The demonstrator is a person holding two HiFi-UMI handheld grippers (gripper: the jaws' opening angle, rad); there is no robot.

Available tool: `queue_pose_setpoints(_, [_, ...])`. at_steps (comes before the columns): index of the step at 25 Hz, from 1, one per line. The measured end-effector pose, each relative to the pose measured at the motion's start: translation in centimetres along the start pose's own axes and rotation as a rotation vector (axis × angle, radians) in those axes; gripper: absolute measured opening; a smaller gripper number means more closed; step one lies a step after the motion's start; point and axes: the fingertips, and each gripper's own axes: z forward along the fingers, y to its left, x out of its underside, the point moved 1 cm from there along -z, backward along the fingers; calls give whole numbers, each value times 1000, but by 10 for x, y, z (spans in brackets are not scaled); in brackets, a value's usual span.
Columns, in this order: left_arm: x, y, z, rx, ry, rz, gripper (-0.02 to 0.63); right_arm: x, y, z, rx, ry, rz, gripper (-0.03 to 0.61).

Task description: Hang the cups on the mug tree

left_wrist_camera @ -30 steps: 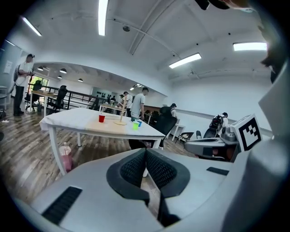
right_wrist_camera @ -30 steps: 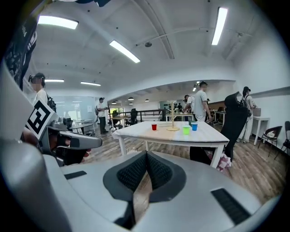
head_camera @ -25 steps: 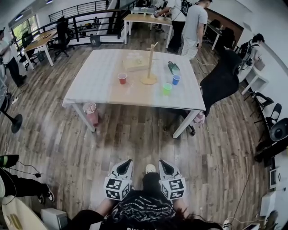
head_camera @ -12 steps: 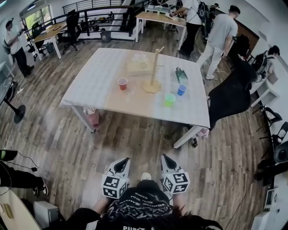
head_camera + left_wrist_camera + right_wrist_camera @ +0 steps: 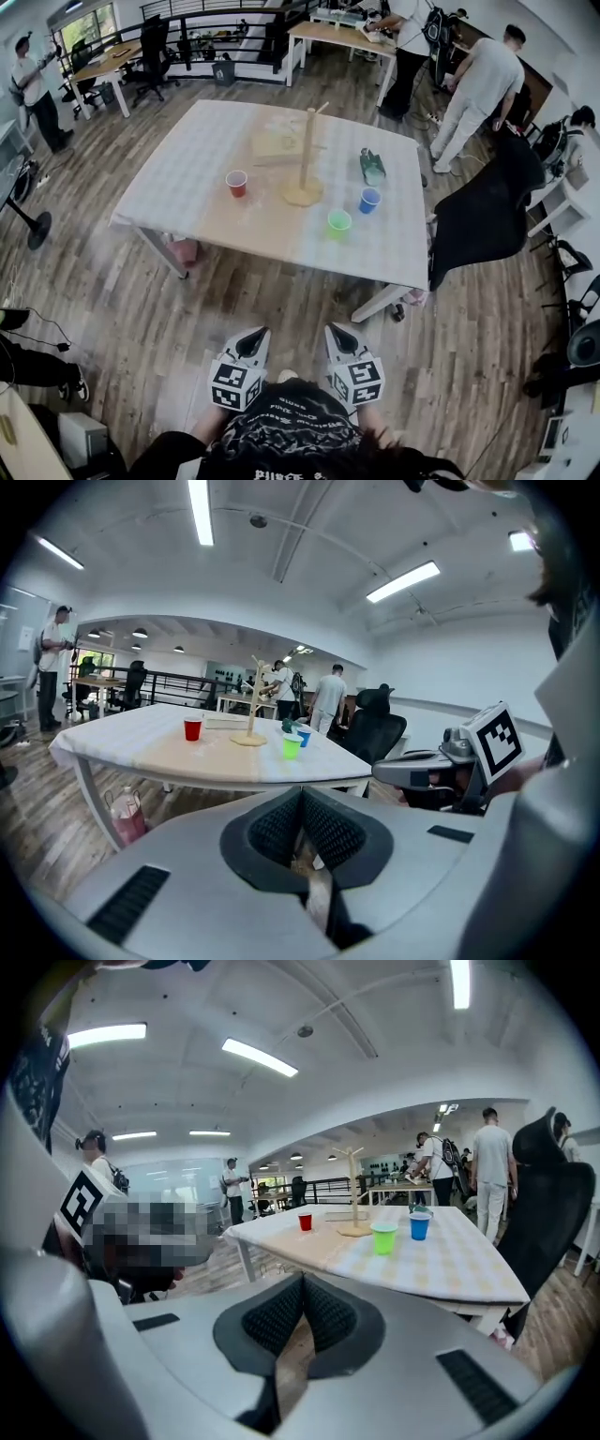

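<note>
The white-clothed worktop stands well ahead of the person, across bare wooden floor, and on it the wooden mug tree rises upright near the middle. Three cups sit upright around it, none hung yet: the red cup off to its left, the green cup in front and to the right, the blue cup just beyond the green one. From here the likely trouble is a thin plastic cup getting crushed or tipped by a hard pinch at the rim, or the slim tree being knocked over while a cup is threaded onto a peg. Both claws are held low by the person's body, far from the cups; the left claw is clenched on nothing, and the right claw is likewise pressed together and empty
</note>
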Motion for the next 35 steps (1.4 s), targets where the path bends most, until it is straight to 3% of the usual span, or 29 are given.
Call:
queue_pose_setpoints(5, [-11,1,21,-9,-16,-54,21,-14,-12,12,-47,-42,61,9])
queue_pose_setpoints(14, [-25,34,53,-42,-11,-41,21,-26,-32,36,8,-23,-24,9])
queue_pose_setpoints(20, [-45,60,103,15,-7,-83,21,-39,-63,62,94,-10,28,9])
queue_pose_setpoints(35, [-132,153,240,213,4,-16,21,-100,-152,168,311,-70,212,9])
